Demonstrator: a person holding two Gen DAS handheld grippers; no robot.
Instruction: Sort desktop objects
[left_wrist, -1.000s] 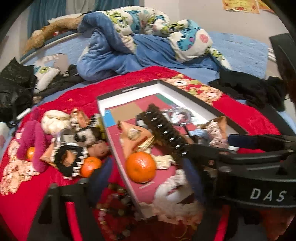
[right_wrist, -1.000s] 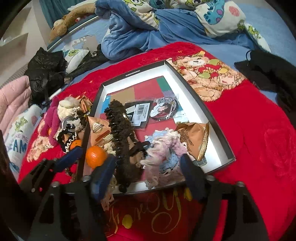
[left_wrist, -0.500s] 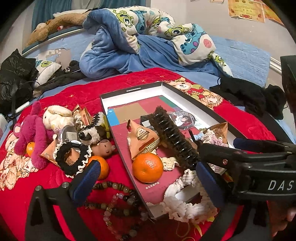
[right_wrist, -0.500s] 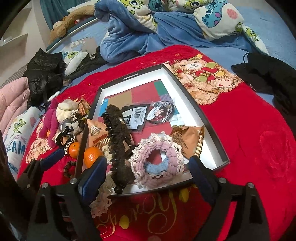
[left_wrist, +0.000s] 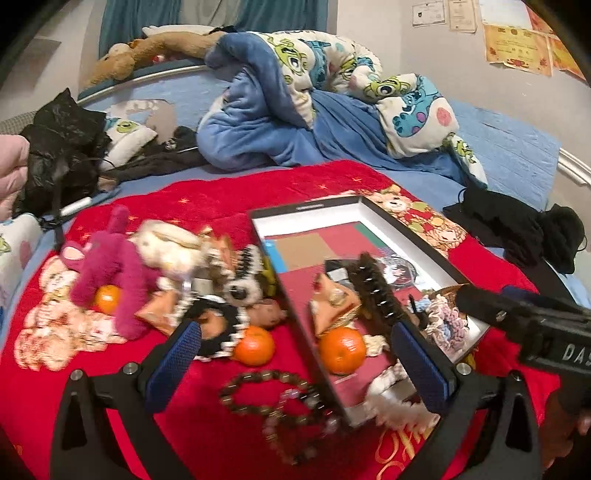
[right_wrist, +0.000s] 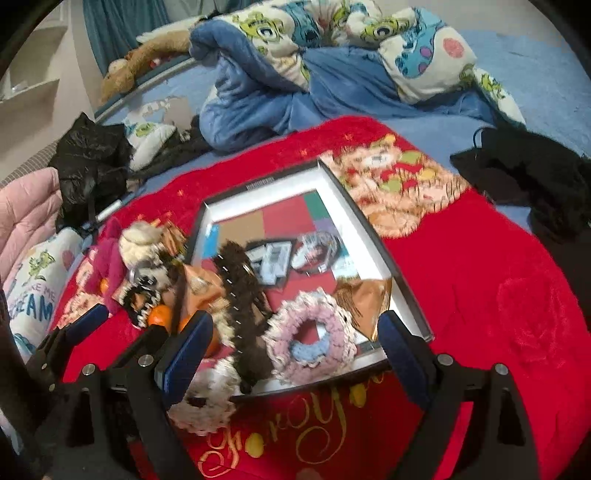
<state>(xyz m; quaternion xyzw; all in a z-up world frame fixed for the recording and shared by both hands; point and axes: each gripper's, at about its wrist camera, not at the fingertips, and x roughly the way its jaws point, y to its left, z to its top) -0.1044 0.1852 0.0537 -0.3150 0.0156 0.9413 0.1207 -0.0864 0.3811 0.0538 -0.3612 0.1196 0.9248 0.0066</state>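
A black-rimmed white box (right_wrist: 258, 184) lies on a red blanket (right_wrist: 480, 277). In it are a pink-and-blue scrunchie (right_wrist: 314, 332), a brown hair claw (right_wrist: 240, 295), a snack packet (right_wrist: 365, 299) and an orange (left_wrist: 341, 350). My right gripper (right_wrist: 295, 343) hovers open above the scrunchie, pads well apart from it. My left gripper (left_wrist: 299, 356) is open over the box's left rim (left_wrist: 306, 343), holding nothing. Left of the box lie a second orange (left_wrist: 255, 345), a bead bracelet (left_wrist: 273, 402), a black-and-white scrunchie (left_wrist: 214, 328) and a pink plush toy (left_wrist: 110, 273).
A white scrunchie (right_wrist: 207, 395) hangs over the box's near corner. A crumpled blue duvet (left_wrist: 258, 129) fills the back of the bed. Black clothing (left_wrist: 517, 229) lies to the right and a black bag (left_wrist: 59, 147) to the left.
My right gripper opened and let go of the pink-and-blue scrunchie, which now lies flat in the box, then rose. My left gripper widened and drew back and up from the orange in the box.
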